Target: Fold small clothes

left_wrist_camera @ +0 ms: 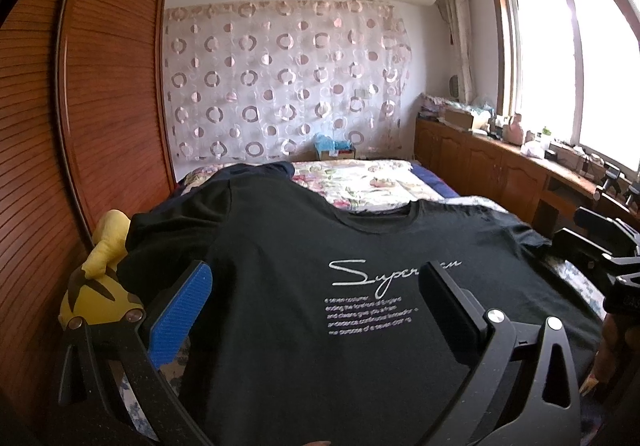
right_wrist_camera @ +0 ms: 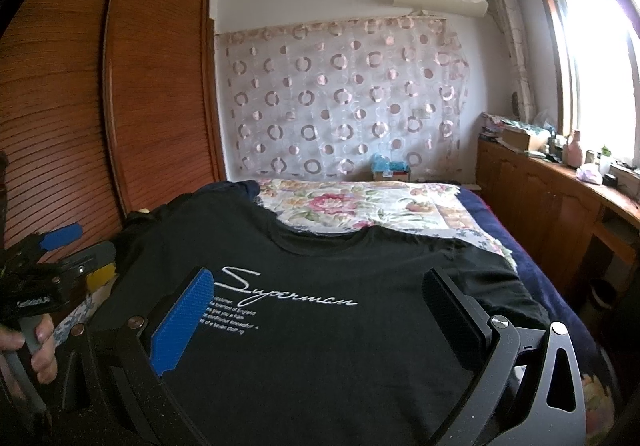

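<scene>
1. Left gripper (left_wrist_camera: 316, 310): jaws spread wide, nothing between them; hovers above the shirt's chest, one blue pad (left_wrist_camera: 182, 312) at 9 o'clock, one black at 3.

2. Right gripper (right_wrist_camera: 320, 312): likewise wide apart and empty, above the same shirt; a hand (right_wrist_camera: 38, 342) on the other tool's handle shows at 8 o'clock in the right view.

3. Shirt (left_wrist_camera: 280, 246): black tee, white script print (left_wrist_camera: 380, 278), spread face up on the bed, collar (left_wrist_camera: 376, 224) at 12 o'clock, sleeves out toward 10 and 2. Not yet folded. Judged light, limp, non-slip knit; it will sag and crease if lifted by one point. Best hold: a pinch at each shoulder seam or at sleeve and hem on one side, both tools together, so the fold line stays straight.

4. Plush (left_wrist_camera: 100, 278): yellow toy, 9 o'clock, just beside the left sleeve.

5. Bed (left_wrist_camera: 360, 178): floral cover, beyond the collar at 12 o'clock.

6. Wardrobe (left_wrist_camera: 112, 86): wooden, 10 o'clock.

7. Curtain (left_wrist_camera: 280, 86): ring pattern, far wall, 12 o'clock.

8. Window (left_wrist_camera: 560, 66): bright, 2 o'clock.
</scene>
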Tool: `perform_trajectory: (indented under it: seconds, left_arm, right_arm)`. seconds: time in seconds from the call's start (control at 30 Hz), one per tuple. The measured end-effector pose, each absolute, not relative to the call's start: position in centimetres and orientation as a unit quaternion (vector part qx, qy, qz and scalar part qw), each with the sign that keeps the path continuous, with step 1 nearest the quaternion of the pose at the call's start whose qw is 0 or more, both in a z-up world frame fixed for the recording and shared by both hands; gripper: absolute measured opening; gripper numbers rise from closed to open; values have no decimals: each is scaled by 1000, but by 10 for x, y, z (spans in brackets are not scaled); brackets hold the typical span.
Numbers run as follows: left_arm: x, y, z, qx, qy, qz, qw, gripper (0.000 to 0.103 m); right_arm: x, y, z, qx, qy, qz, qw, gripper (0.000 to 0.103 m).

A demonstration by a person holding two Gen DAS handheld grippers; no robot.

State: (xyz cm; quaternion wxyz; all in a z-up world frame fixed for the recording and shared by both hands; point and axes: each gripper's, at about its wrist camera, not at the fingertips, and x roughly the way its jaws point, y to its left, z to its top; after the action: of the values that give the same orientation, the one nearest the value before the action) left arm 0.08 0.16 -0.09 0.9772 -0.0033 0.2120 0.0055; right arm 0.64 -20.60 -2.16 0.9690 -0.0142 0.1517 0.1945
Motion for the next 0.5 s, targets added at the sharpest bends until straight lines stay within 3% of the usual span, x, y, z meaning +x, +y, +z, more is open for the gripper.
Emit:
perform_trajectory:
  seconds: [0.5]
  left_arm:
    - [25, 52, -20, 4, 252, 29, 967, 103]
  right_arm:
    - [25, -207, -19, -36, 182, 244, 952, 103]
